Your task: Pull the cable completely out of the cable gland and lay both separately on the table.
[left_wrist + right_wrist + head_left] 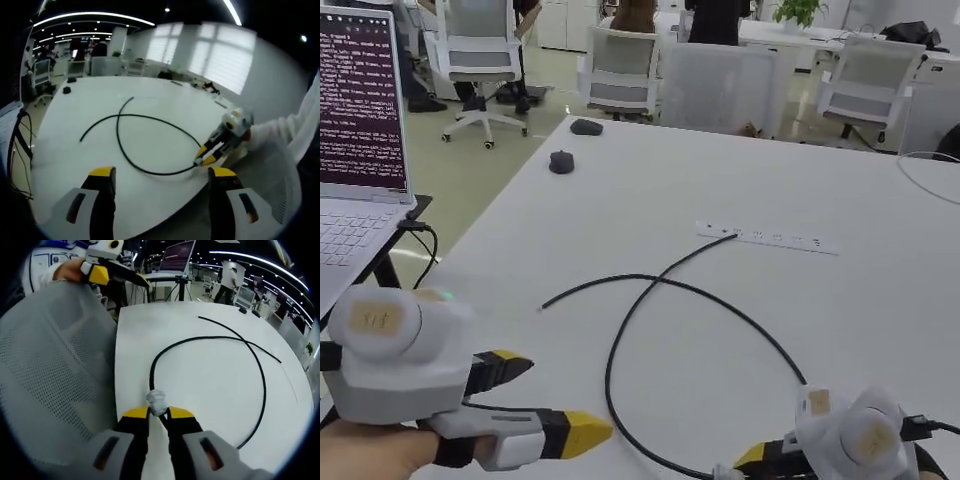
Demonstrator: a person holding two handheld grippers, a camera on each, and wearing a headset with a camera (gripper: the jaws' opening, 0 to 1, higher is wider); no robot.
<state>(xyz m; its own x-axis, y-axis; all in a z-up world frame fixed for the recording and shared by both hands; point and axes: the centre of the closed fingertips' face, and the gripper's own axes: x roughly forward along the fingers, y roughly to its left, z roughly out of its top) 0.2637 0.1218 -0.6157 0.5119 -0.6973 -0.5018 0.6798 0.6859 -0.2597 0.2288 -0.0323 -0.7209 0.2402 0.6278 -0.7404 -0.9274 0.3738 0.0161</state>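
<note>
Head view: white matte surface, office chairs behind (laptop at left).
Cable: black, thin, looped on surface.
Gland: pale, pinched by right tool.
Left tool: jaws apart, empty.

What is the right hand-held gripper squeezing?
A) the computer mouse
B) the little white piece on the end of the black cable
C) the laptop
B: in the right gripper view, the right hand-held gripper has its yellow-tipped jaws closed on the white piece, and the black cable runs out from it across the table.
</note>
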